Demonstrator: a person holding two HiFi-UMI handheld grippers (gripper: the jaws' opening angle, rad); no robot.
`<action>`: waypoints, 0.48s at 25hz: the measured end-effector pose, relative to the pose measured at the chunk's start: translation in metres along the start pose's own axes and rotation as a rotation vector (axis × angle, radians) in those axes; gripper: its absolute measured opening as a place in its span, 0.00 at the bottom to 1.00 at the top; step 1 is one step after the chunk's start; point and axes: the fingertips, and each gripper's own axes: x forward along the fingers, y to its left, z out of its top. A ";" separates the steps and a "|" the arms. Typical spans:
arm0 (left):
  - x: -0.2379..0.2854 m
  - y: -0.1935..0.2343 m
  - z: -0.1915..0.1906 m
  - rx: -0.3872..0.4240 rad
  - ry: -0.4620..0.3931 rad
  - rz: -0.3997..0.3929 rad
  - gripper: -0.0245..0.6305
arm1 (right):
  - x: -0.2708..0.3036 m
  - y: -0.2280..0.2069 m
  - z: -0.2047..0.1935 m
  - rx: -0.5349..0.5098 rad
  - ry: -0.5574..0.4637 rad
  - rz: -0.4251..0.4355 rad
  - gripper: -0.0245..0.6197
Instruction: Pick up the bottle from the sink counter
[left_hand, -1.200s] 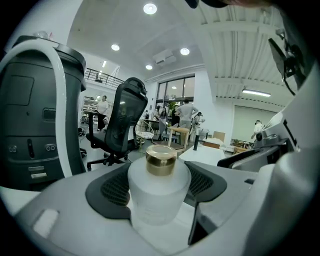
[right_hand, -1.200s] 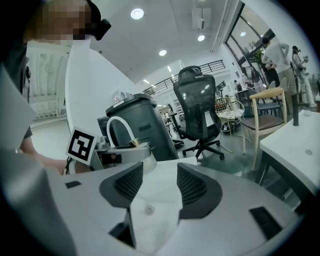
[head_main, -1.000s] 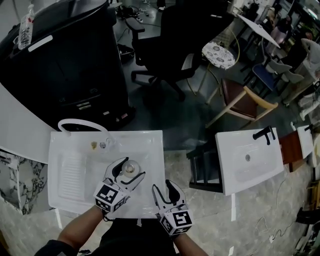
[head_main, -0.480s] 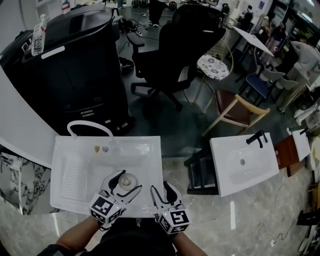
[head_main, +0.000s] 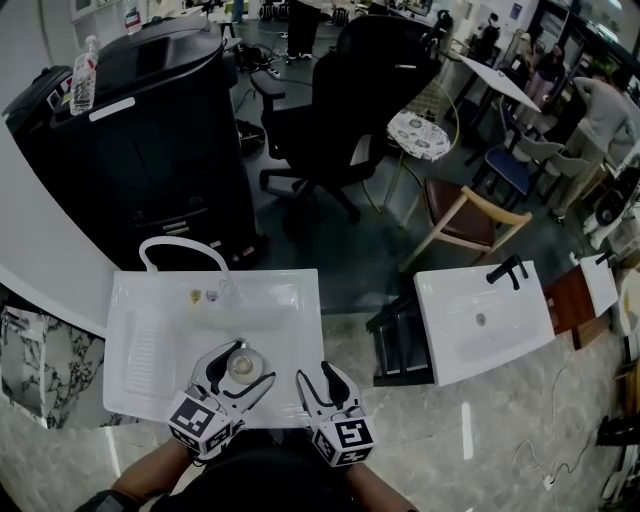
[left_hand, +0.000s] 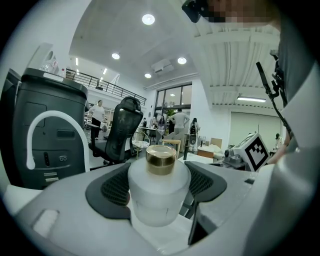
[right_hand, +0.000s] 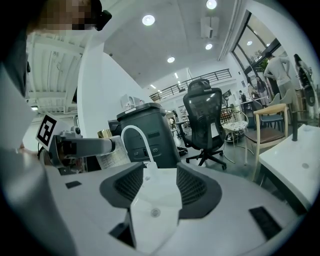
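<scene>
A frosted white bottle (head_main: 240, 366) with a gold cap stands between the jaws of my left gripper (head_main: 245, 362), above the white sink counter (head_main: 150, 320) near its front edge. In the left gripper view the bottle (left_hand: 160, 190) fills the gap and both dark pads press its sides, so my left gripper (left_hand: 157, 180) is shut on it. My right gripper (head_main: 315, 375) hovers just right of it, at the sink's front right corner. It is open, and only the sink basin shows between the jaws of the right gripper (right_hand: 155, 182).
A white arched faucet (head_main: 180, 245) stands at the sink's back edge. Beyond it are a black cabinet (head_main: 140, 130) with a water bottle (head_main: 85, 75) on top and a black office chair (head_main: 340, 90). A second sink (head_main: 480, 320) with a black tap sits to the right.
Both grippers have drawn back toward the sink's front edge. The bottle has stayed between the left gripper's jaws and come with it.
</scene>
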 end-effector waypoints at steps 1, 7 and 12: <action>-0.002 -0.002 0.001 -0.001 -0.002 0.001 0.56 | -0.001 0.001 0.000 0.002 0.001 0.002 0.36; -0.012 -0.011 0.000 0.000 0.003 -0.002 0.56 | -0.005 0.002 0.004 0.004 -0.010 -0.003 0.36; -0.015 -0.015 -0.003 0.001 -0.006 0.002 0.56 | -0.004 0.003 0.013 -0.007 -0.031 -0.004 0.36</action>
